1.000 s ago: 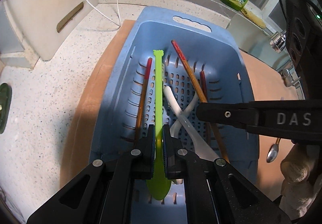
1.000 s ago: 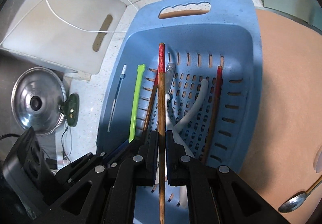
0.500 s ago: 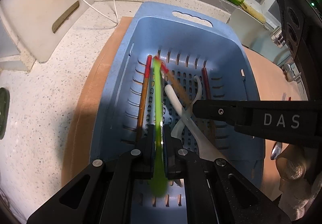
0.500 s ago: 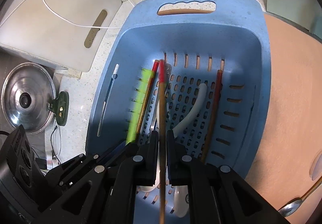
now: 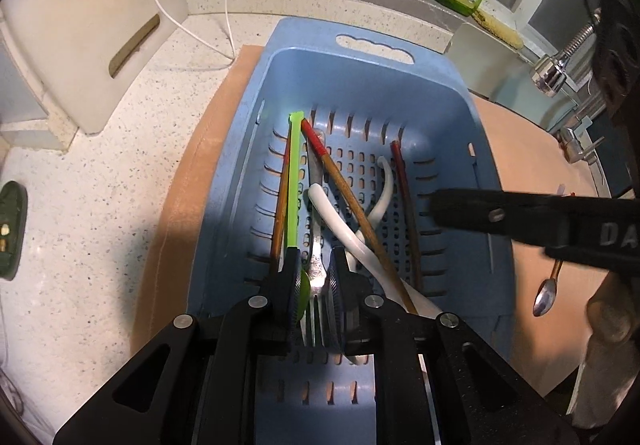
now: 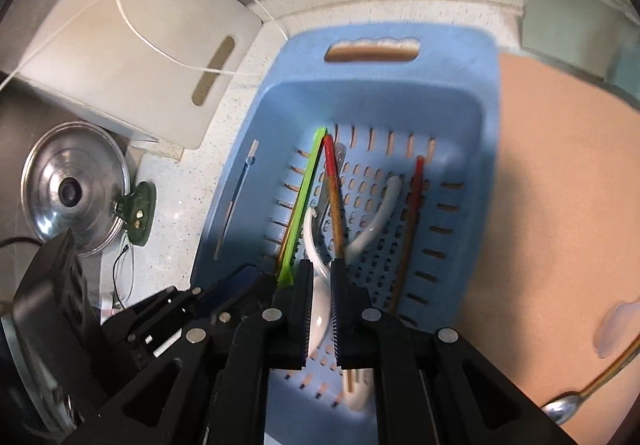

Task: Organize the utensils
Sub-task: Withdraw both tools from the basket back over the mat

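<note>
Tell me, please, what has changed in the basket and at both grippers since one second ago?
The left gripper has just been opening its jaws: it let go of the green spoon, which now lies flat in the blue basket, its bowl partly between the pads. The right gripper released the red-tipped chopstick, now lying across the white spoons. The white spoons and the dark red chopstick stayed in place.

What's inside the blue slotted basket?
Blue slotted basket holds a green plastic spoon, red-tipped wooden chopsticks, white spoons, a metal fork; near ends hidden by grippers.
</note>
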Motion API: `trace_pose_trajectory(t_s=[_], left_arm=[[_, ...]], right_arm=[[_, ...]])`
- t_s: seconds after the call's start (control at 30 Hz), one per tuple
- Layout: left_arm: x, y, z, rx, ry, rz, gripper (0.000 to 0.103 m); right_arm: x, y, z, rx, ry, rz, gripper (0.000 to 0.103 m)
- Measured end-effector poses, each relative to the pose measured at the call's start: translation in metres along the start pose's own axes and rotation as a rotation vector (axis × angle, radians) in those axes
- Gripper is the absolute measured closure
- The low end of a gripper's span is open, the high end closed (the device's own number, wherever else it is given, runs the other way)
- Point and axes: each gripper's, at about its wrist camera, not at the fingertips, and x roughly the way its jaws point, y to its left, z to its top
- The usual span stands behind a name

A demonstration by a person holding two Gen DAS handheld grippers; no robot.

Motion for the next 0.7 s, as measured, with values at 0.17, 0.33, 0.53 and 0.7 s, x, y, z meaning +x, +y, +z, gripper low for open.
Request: trace_pose_trajectory(t_s=[0.17,0.33,0.53,0.7], left_arm=[[-0.018,-0.017,-0.004,0.014,-0.037,0.016,0.09],[-0.036,-0.044,-0.007,0.029,-0.081,0.02,0.09],[-0.044,-0.094,-0.013,0.075,-0.105,0.007,0.09],[-0.049,-0.143,-0.019,0.132,-0.128,0.0,0.09]], right_arm=[[-0.037,-0.028,-0.01,-0.01,-0.044,0.016,0.089],[-0.076,-0.071,-0.021,0.008,-0.065,0.029,0.087],[-0.123,-0.135,-0.038,0.011,-0.111,-0.03,0.082],[-0.156,-0.168,-0.05,-0.028,-0.16,-0.106,0.082]])
